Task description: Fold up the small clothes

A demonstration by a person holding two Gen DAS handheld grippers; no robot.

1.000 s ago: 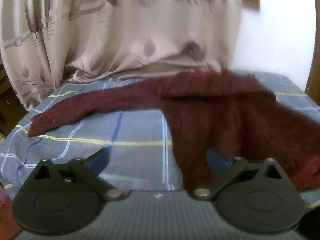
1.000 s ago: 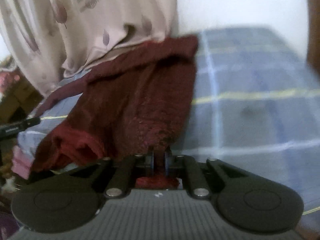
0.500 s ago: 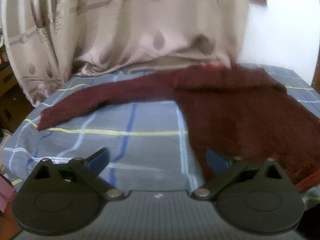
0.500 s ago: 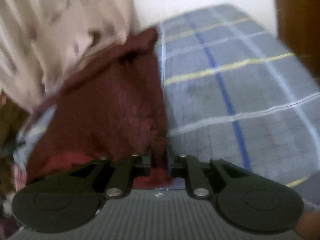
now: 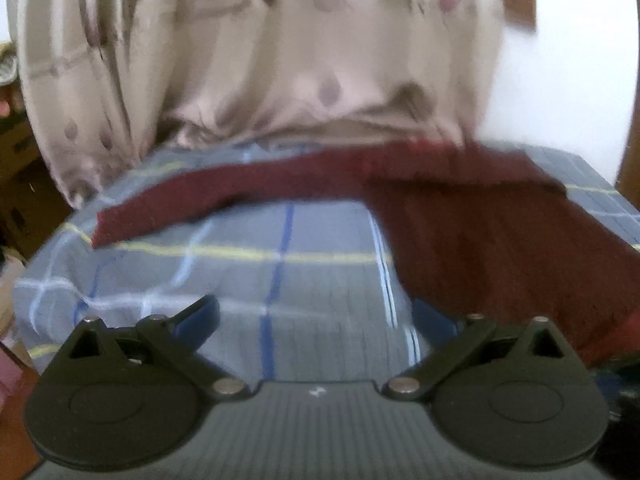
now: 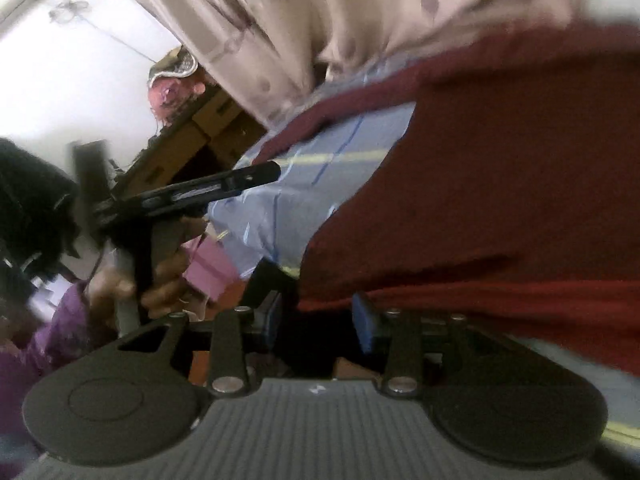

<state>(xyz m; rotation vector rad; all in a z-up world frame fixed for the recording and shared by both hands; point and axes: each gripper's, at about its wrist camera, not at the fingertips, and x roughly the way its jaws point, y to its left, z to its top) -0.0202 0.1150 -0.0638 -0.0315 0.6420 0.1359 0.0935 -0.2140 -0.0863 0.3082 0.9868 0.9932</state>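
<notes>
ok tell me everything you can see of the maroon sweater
The maroon sweater looks like a fuzzy knit, dark red with a brighter red hem band. It lies flat on the blue plaid sheet, one long sleeve stretched out to the left, its top edge near the beige curtain. Neither claw grips it; the right claw is opening at its hem.

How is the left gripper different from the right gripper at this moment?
The left gripper stands wide open over the checked blue cloth; the right gripper has a narrower gap and is opening. The left gripper is beside the maroon sweater; the right gripper is at its hem. Both hold nothing.
</notes>
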